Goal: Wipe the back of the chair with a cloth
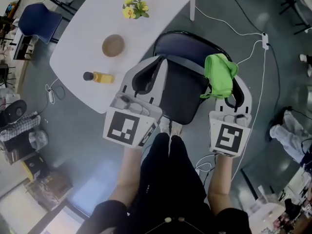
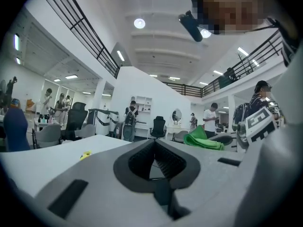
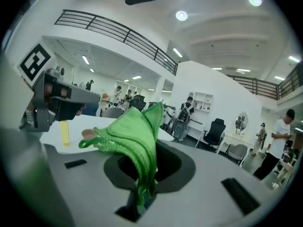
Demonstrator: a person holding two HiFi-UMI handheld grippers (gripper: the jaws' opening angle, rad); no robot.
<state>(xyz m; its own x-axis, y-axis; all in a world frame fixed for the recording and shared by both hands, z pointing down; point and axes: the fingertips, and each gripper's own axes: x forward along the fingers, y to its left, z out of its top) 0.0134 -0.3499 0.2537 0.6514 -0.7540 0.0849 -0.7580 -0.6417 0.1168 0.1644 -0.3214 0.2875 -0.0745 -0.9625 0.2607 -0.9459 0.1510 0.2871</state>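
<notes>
Seen from above in the head view, a dark chair (image 1: 183, 89) stands by the white table, with the person's feet right beside it. My right gripper (image 1: 228, 84) is shut on a bright green cloth (image 1: 220, 76), which hangs bunched over the chair's right side. In the right gripper view the cloth (image 3: 133, 132) drapes out from between the closed jaws and hides the fingertips. My left gripper (image 1: 157, 63) hovers over the chair's left side, shut, with nothing between its jaws (image 2: 155, 144). The left gripper view also catches the cloth (image 2: 202, 141) off to the right.
The white table (image 1: 87, 23) holds a brown bowl (image 1: 113, 45), a yellow bottle (image 1: 100, 77) lying on its side and yellow flowers (image 1: 135, 9). A blue chair (image 1: 36, 18) stands beyond it. White cables (image 1: 256, 43) run over the floor at right. Several people stand far off in the hall.
</notes>
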